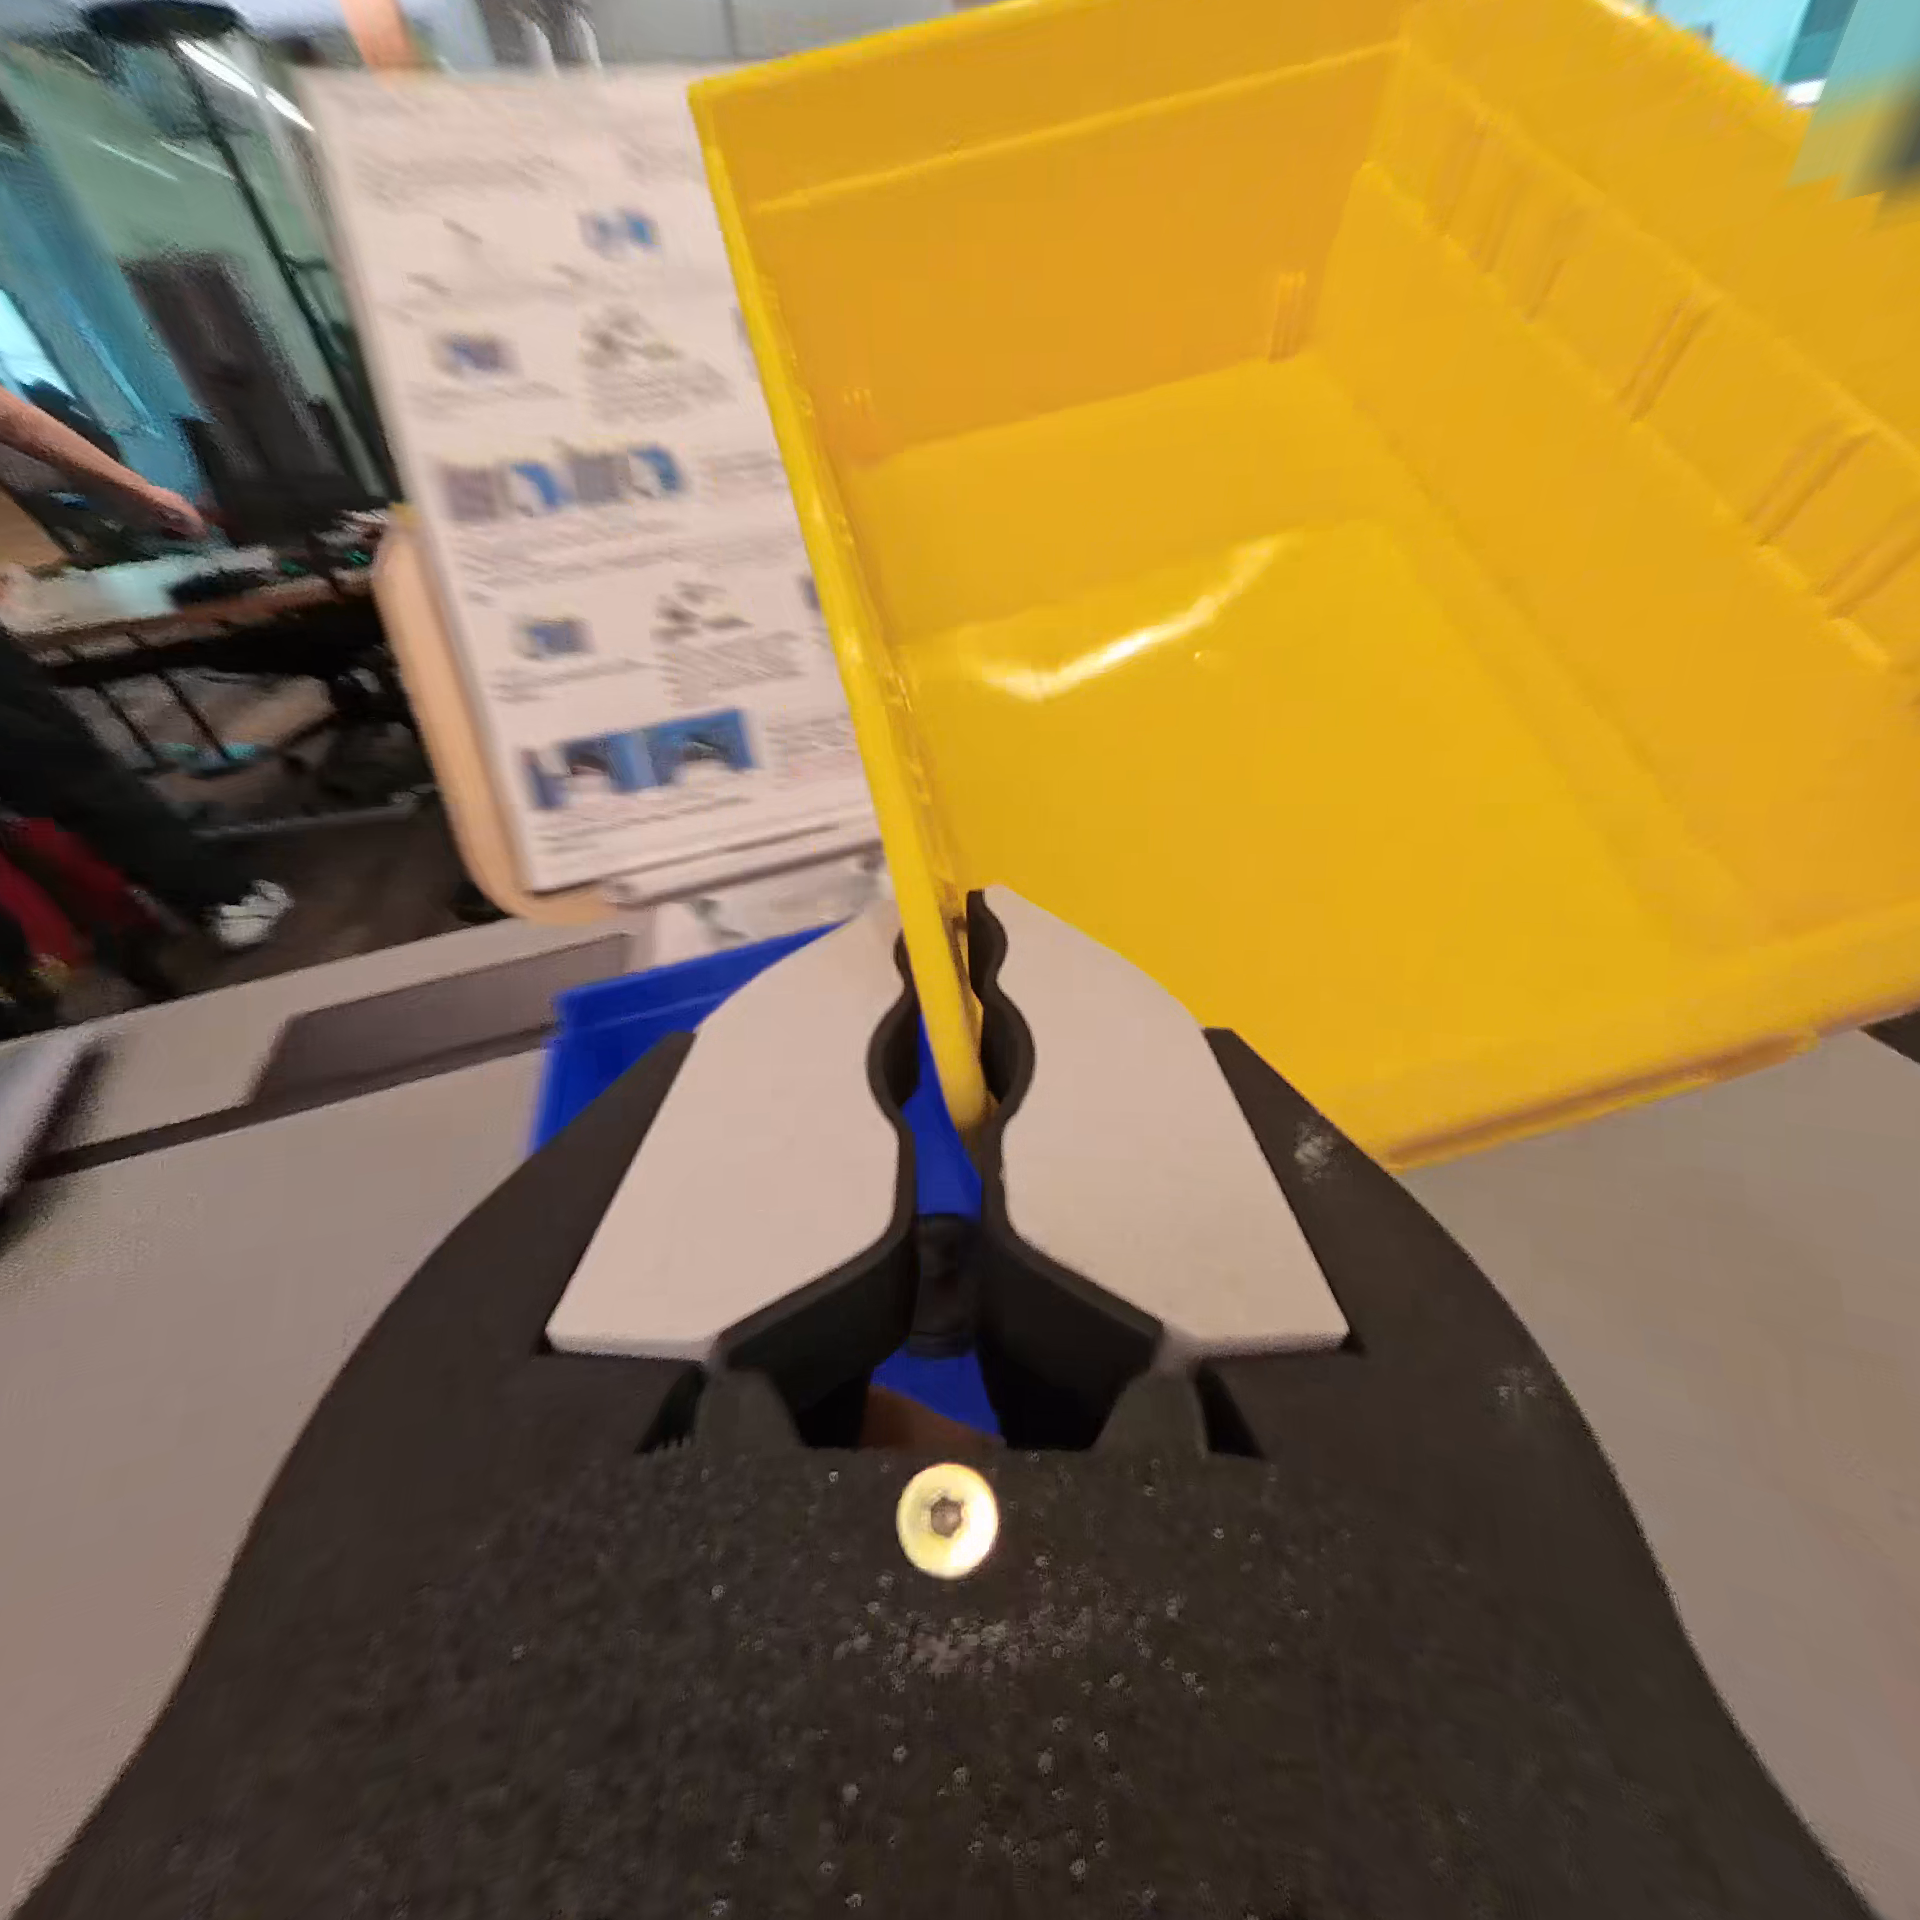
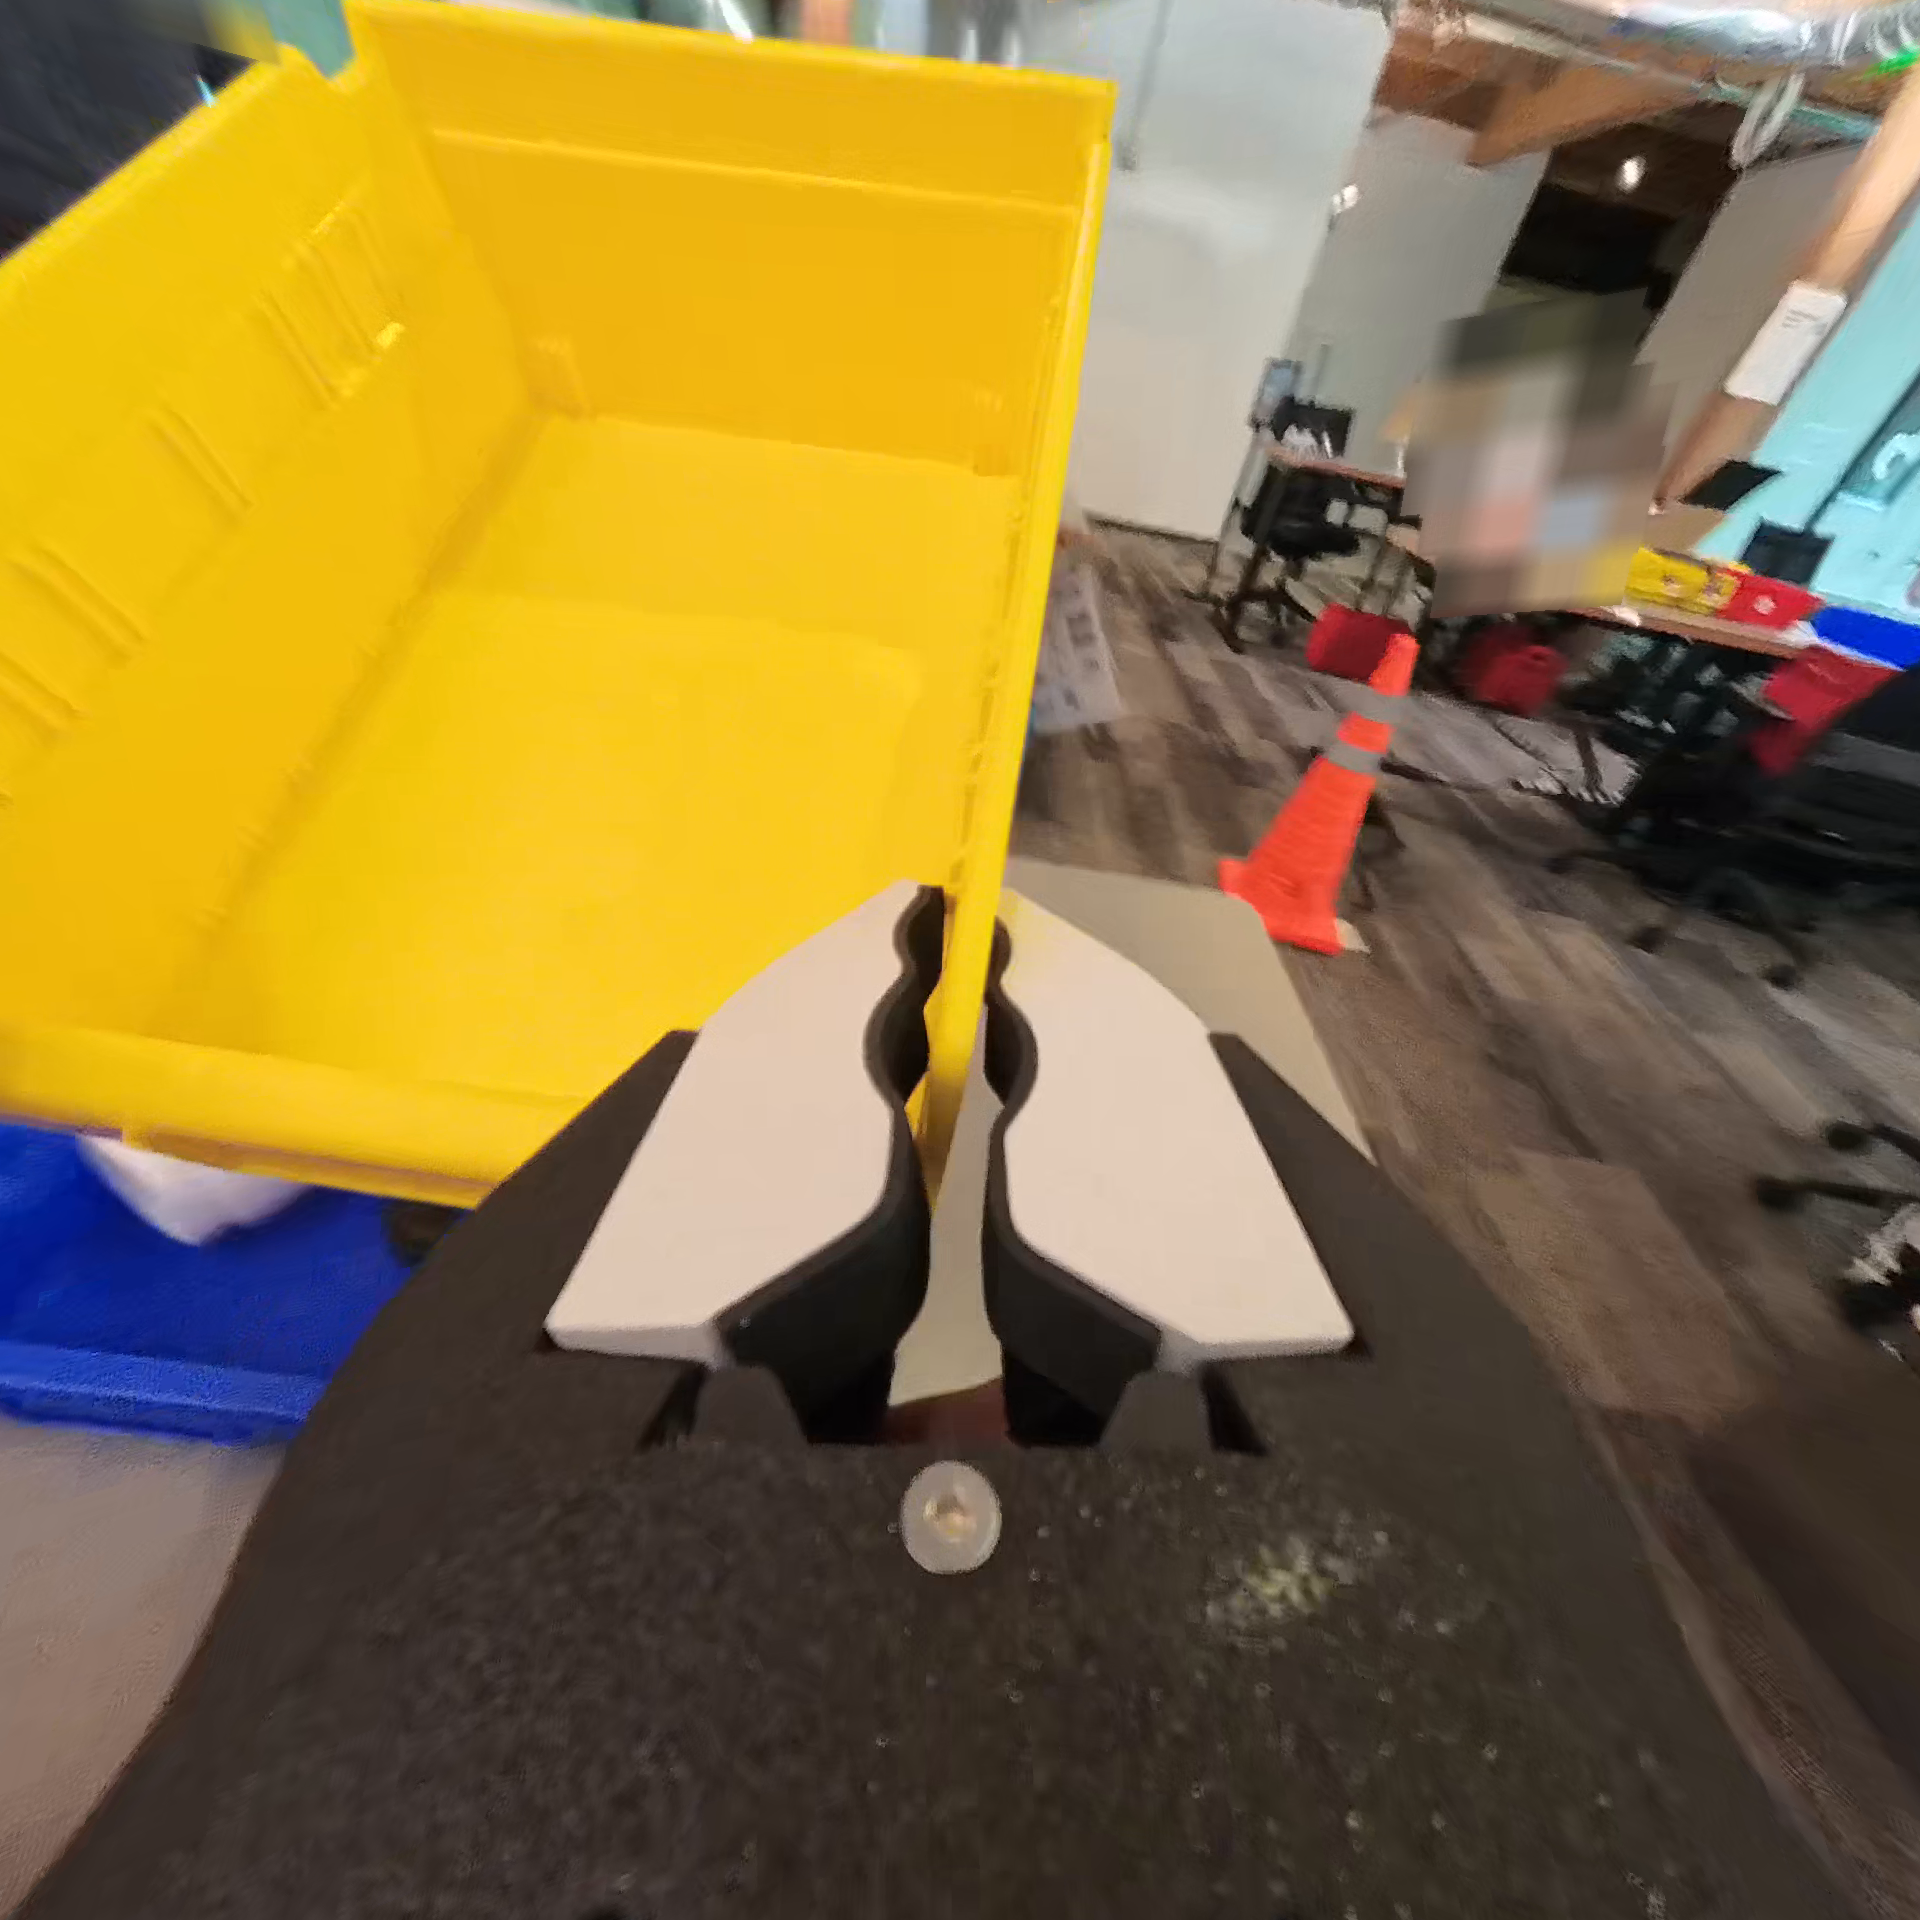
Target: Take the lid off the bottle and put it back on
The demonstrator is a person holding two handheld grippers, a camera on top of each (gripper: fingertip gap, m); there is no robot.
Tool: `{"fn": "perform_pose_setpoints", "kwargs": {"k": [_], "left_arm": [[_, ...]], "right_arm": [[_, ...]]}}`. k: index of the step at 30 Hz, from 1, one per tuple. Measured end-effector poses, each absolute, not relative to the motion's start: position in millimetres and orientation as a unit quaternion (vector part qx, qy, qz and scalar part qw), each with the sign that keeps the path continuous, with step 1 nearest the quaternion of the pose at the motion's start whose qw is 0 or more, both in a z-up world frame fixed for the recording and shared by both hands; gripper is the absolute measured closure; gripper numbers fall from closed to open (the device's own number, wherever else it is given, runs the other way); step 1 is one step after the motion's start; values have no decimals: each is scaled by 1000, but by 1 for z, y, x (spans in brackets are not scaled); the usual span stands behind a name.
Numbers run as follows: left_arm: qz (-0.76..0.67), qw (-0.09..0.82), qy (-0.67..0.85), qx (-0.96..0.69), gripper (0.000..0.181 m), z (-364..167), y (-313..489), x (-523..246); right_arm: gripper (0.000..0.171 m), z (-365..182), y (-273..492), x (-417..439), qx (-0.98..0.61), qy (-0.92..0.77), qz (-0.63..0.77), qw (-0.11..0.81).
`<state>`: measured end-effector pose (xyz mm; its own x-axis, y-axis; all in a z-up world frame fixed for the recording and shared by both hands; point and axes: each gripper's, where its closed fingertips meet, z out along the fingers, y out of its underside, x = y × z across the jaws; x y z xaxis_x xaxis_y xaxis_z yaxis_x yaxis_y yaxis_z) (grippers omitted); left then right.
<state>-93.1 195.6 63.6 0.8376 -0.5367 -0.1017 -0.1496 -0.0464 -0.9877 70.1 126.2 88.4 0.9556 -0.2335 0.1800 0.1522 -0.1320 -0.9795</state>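
No bottle or lid shows in either view. A yellow plastic bin (image 1: 1351, 644) is held tilted in the air, its open inside facing both cameras, and nothing shows inside it. My left gripper (image 1: 948, 935) is shut on the bin's left side wall. My right gripper (image 2: 961, 914) is shut on the bin's right side wall (image 2: 971, 935). The bin (image 2: 540, 675) fills the left of the right wrist view.
A blue bin (image 2: 156, 1309) sits on the grey table (image 1: 208, 1299) below the yellow one, with something white (image 2: 197, 1195) in it. It shows behind my left fingers (image 1: 665, 997). A poster board (image 1: 582, 499) stands behind the table. An orange cone (image 2: 1320, 821) stands on the floor to the right.
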Motion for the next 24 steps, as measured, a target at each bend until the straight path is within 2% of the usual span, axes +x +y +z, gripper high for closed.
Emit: {"fn": "perform_pose_setpoints", "kwargs": {"k": [3,6,11,15,19,21,24], "left_arm": [[-174,593,268,-739,176,6,198,-7],[-156,561,278,-764,176,-48,197,47],[-145,511,284,-798,175,-124,191,79],[-149,489,302,-805,170,-154,185,93],[-148,476,334,-800,160,-157,176,93],[-156,481,353,-788,140,-144,167,82],[-207,497,378,-753,146,-102,148,41]], "right_arm": [[164,39,118,154,-786,33,-203,584],[164,-26,118,218,-823,57,-197,530],[165,-108,122,256,-846,56,-94,521],[165,-159,121,272,-873,71,-78,477],[165,-154,121,276,-862,86,-59,497],[154,-132,120,277,-840,78,-70,532],[139,-88,112,268,-815,51,-78,572]]}}
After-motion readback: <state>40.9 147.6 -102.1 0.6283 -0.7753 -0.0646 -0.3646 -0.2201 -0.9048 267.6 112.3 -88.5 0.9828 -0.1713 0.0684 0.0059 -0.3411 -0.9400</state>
